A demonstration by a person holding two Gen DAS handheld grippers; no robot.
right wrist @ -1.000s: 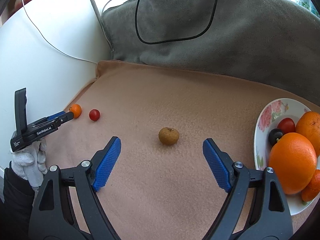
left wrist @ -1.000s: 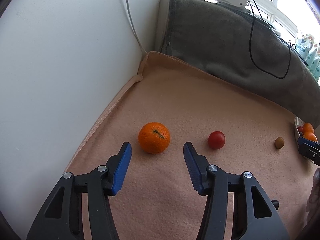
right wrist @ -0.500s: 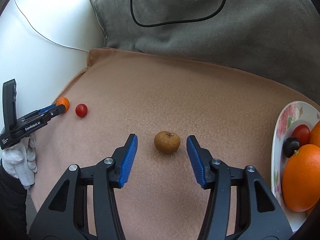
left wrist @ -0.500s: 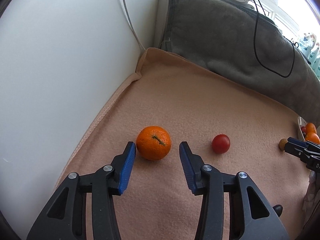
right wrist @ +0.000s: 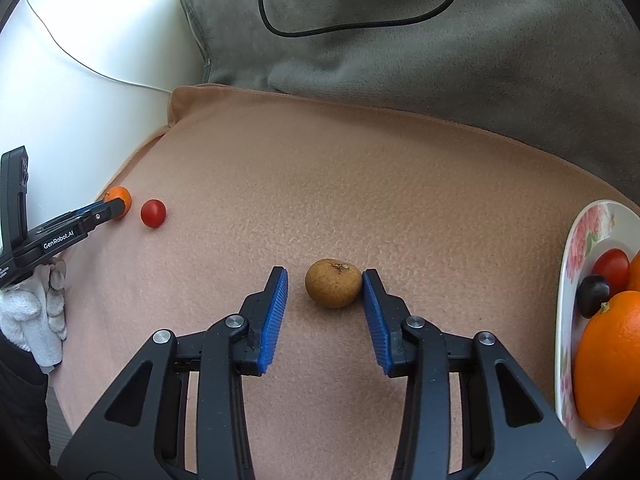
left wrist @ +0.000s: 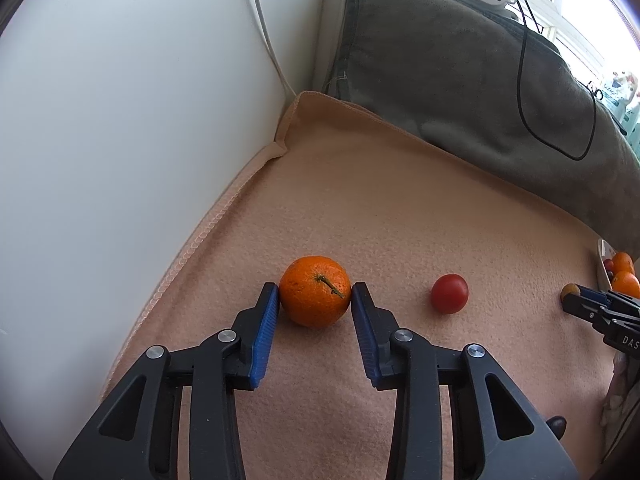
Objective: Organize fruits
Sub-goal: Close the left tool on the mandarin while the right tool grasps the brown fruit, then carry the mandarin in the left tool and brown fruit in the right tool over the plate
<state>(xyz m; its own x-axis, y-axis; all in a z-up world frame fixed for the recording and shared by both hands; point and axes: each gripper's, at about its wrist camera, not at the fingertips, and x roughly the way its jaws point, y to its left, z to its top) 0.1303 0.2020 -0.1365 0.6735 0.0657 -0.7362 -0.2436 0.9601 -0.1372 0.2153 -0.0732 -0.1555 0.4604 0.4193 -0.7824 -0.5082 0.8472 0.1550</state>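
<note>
We saw the left gripper (left wrist: 314, 300) closing on the orange (left wrist: 315, 291) at lower centre, and the right gripper (right wrist: 325, 284) closing unevenly around the brown fruit (right wrist: 333, 283), which could roll leftward across the blanket (right wrist: 360, 184).

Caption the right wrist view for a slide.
Right tool closing around a brown fruit on the peach blanket; floral plate of fruit at right.

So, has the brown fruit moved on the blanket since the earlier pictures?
Cannot tell: the brown fruit appears equally far from the plate, but the camera itself moved.
</note>
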